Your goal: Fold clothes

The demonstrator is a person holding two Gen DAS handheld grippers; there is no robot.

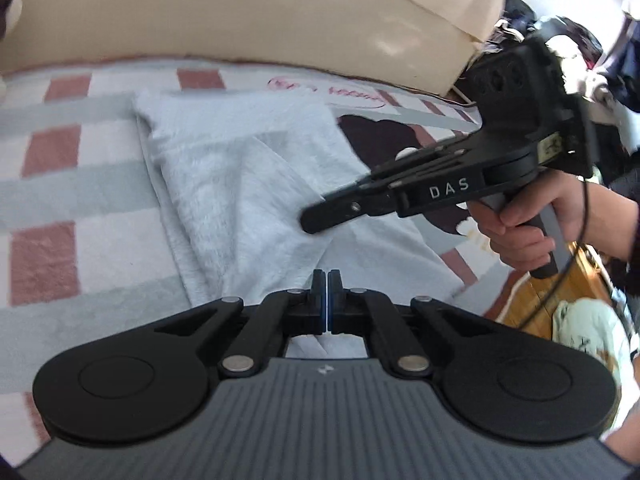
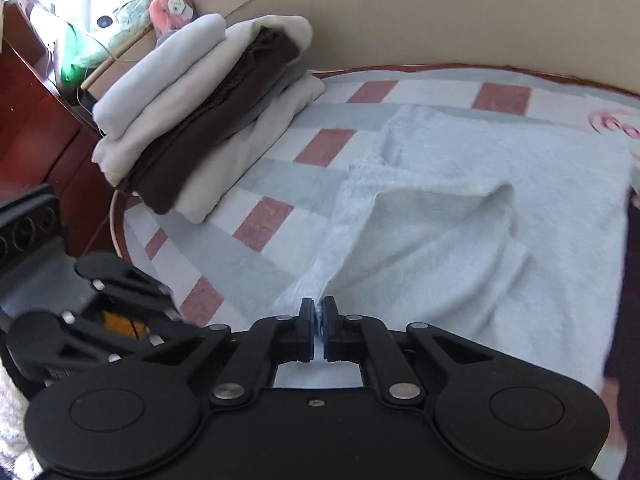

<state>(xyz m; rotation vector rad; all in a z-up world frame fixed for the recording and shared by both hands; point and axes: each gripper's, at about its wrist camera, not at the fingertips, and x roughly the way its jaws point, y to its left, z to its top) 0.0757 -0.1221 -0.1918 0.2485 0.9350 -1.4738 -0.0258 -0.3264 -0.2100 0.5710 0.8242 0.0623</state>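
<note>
A pale blue fleece garment [image 1: 224, 168] lies partly folded on a checked blanket [image 1: 80, 240]. My left gripper [image 1: 327, 276] sits at its near edge, jaws shut, with a ridge of the fleece running up into the pads. In the right wrist view my right gripper [image 2: 318, 310] is shut on a pinch of the same garment [image 2: 460, 216], which rises in a crease to the fingertips. The right gripper [image 1: 314, 220], held by a hand [image 1: 520, 228], rests low over the garment's right side. The left gripper [image 2: 168, 304] shows blurred at lower left.
A stack of folded clothes [image 2: 200, 120] in grey, cream and dark brown sits on the blanket's [image 2: 280, 184] far left corner. A beige padded headboard [image 1: 240, 8] borders the back. Dark wooden furniture [image 2: 36, 120] and clutter stand at the left; more clothes [image 1: 580, 40] lie at the right.
</note>
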